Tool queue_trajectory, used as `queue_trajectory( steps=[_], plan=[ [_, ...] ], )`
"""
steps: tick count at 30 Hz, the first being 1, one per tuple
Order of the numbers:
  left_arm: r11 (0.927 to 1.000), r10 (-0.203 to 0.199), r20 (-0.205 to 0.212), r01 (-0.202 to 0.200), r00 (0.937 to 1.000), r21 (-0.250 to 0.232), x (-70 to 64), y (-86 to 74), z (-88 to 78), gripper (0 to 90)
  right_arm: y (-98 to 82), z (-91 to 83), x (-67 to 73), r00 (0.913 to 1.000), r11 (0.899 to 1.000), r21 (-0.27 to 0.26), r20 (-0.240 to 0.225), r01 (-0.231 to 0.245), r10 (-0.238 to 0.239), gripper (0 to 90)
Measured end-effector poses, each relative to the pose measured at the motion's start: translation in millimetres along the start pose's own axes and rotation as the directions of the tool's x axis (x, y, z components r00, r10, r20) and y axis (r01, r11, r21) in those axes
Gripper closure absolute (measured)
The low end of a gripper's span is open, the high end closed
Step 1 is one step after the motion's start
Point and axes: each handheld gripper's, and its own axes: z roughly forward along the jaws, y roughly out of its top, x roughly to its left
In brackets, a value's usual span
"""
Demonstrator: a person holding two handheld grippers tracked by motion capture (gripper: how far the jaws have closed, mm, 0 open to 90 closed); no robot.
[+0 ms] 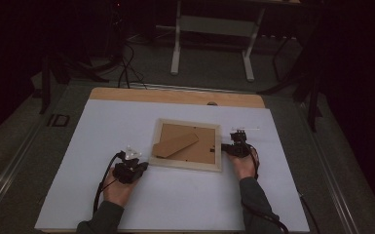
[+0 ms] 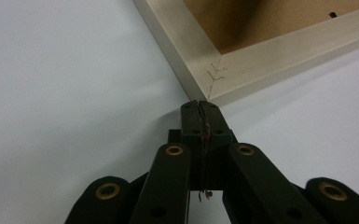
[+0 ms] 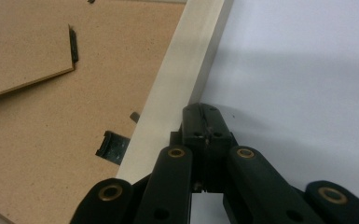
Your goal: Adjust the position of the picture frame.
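Note:
A pale wooden picture frame [image 1: 187, 165] lies face down in the middle of the white table, its brown backing board and stand leg [image 1: 175, 144] up. My left gripper [image 1: 144, 165] is shut and empty, its tips right at the frame's near left corner [image 2: 208, 84]. In the left gripper view the closed jaws [image 2: 200, 106] meet just short of that stapled corner joint. My right gripper [image 1: 222, 147] is also shut and empty, its tips [image 3: 200, 110] against the outer side of the frame's right rail [image 3: 179, 79]. A black turn clip [image 3: 109, 145] sits on the backing near that rail.
The white table sheet [image 1: 126, 204] has a wooden strip [image 1: 175, 96] along its far edge. A thin white strip [image 1: 246, 129] lies just beyond the right gripper. Behind the table stand a white desk frame [image 1: 212, 29] and cables on the dark floor.

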Motion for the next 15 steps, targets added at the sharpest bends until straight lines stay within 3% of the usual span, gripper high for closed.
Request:
queue_trajectory(
  steps=[7,15],
  plan=[
    [0.9997,-0.023,-0.002,0.023,0.9997,0.000,-1.3,-2.4,-2.2,90.0,1.1,0.6,3.9,0.9999,1.000,0.014,-0.009,0.011,-0.011,89.8],
    [0.9998,-0.022,-0.006,0.022,0.9997,0.000,-2.1,-2.8,-2.4,90.0,-17.9,-12.7,6.9,0.9961,0.996,0.039,-0.044,0.077,-0.076,89.8]
  ],
)
